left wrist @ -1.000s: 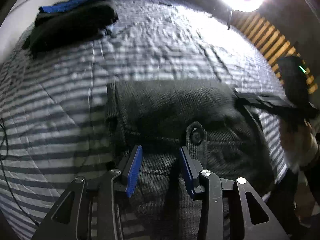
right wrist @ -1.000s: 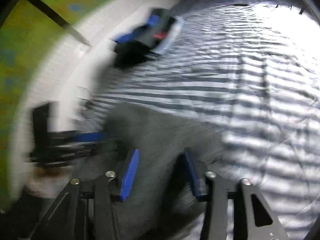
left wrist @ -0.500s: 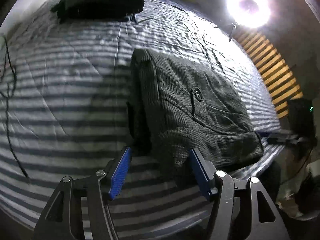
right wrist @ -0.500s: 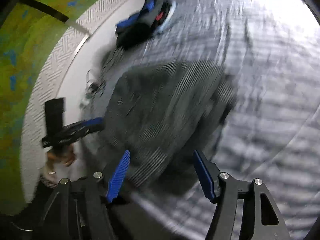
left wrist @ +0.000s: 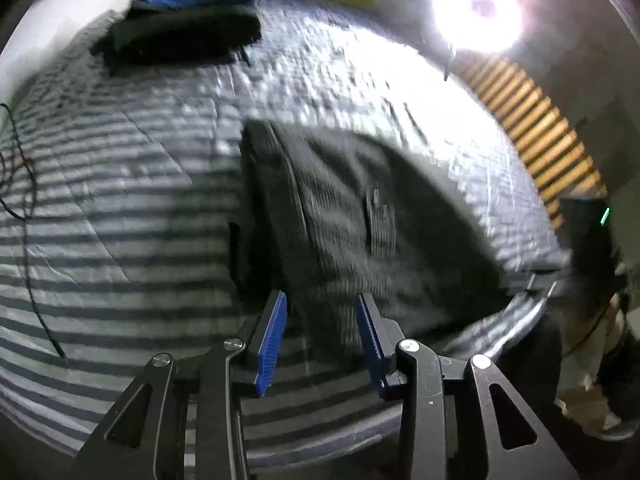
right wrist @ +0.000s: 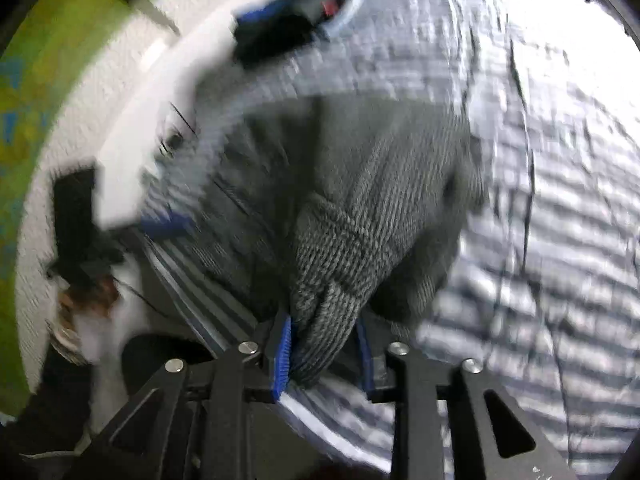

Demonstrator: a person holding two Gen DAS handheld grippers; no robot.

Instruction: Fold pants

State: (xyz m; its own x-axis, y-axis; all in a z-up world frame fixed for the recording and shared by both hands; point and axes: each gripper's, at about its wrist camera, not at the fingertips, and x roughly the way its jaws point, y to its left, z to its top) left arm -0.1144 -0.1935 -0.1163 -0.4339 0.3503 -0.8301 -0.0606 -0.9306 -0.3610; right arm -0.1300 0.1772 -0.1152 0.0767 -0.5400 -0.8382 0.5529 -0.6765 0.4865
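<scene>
**Pants folded small, both ends taken up again**

The grey pants (left wrist: 360, 216) lie as a compact folded bundle on the striped bed (left wrist: 120, 208), at the centre of the left view; most folding looks done, with perhaps one last fold or a move to the clothes pile (left wrist: 176, 36) at 11 o'clock left. The right hand-held gripper (right wrist: 324, 344), jaws just closing, pinches a bunched corner. The left hand-held gripper (left wrist: 320, 332), also just closing, straddles the near edge; whether it grips, I cannot tell.
</scene>
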